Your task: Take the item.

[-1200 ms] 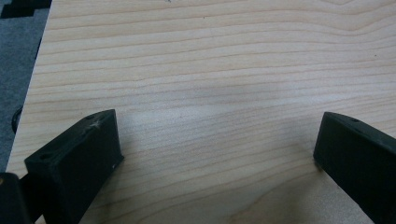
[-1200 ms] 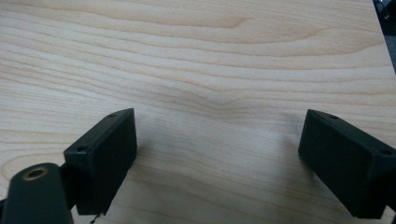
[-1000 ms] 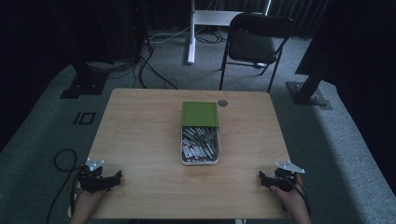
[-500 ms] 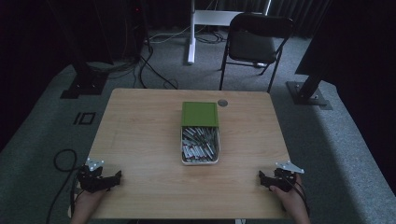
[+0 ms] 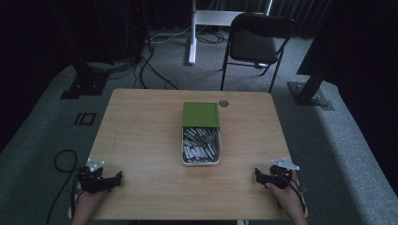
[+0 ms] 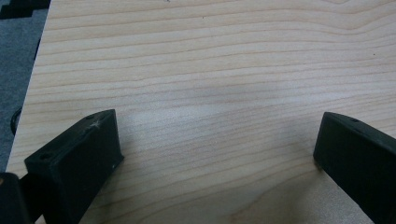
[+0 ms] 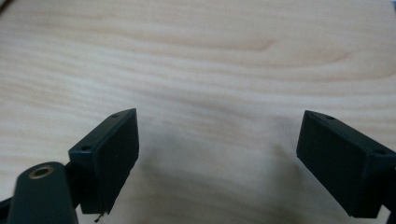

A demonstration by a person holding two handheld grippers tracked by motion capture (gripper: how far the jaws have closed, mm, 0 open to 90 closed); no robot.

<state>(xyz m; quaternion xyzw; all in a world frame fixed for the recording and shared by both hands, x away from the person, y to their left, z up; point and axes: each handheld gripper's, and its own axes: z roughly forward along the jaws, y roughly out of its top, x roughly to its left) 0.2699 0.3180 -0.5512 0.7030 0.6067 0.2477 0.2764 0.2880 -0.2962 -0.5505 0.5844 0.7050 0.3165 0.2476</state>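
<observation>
Left gripper (image 5: 115,178) at the near-left corner and right gripper (image 5: 259,174) at the near-right both rest w/ jaws spread wide, empty, on the pale wood table (image 5: 141,140). No legible writing anywhere. Mid-table: white tray (image 5: 201,162) of what look like small metal parts, green lid (image 5: 201,114) over its far end; folding chair (image 5: 256,42) on grey carpet beyond.

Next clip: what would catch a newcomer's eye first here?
The white tray at the middle of the wooden table draws the eye: it is packed with small metallic pieces, and a green lid covers its far end. Then the left tool and right tool, each resting open near a front corner, well apart from the tray, with bare wood between their jaws.
</observation>
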